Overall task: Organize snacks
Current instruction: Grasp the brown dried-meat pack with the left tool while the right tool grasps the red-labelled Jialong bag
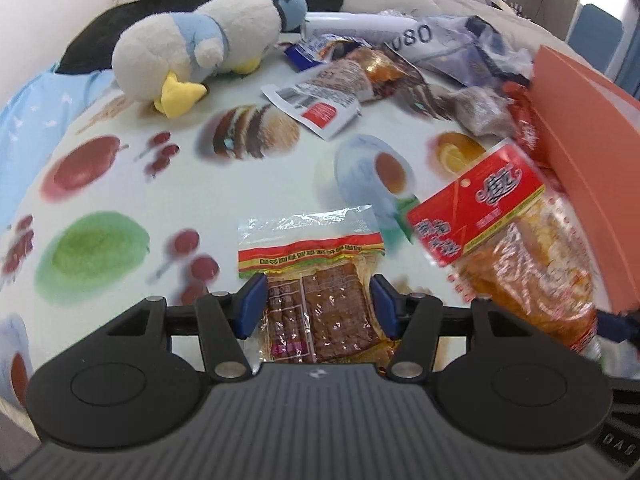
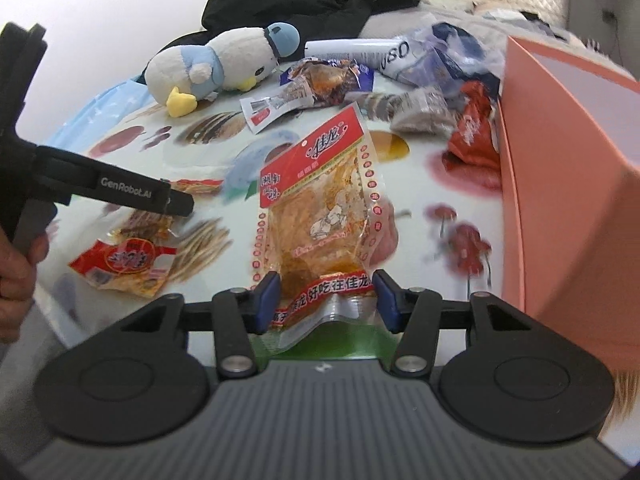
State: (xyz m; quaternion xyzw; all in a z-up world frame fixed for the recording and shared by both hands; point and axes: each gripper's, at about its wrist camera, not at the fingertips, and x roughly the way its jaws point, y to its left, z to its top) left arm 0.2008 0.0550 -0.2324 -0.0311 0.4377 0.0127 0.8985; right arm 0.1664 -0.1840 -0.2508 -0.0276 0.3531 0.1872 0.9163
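Our left gripper [image 1: 316,306] is clamped, jaws partly apart, on a brown dried-tofu packet [image 1: 316,280], held over the food-print tablecloth [image 1: 120,184]. Our right gripper [image 2: 326,300] pinches the crumpled near end of a red-and-orange snack bag [image 2: 320,208], beside the orange box [image 2: 568,184] at right. More snack packets [image 2: 332,84] lie piled at the far edge, beside a plush penguin [image 2: 224,64].

Each gripper, the left gripper [image 1: 318,306] and the right gripper [image 2: 326,301], had matte black linkage arms with silver rivets, blue finger pads [image 1: 253,305], a ribbed grey body, and white "GenRobot.AI" lettering along one black side.
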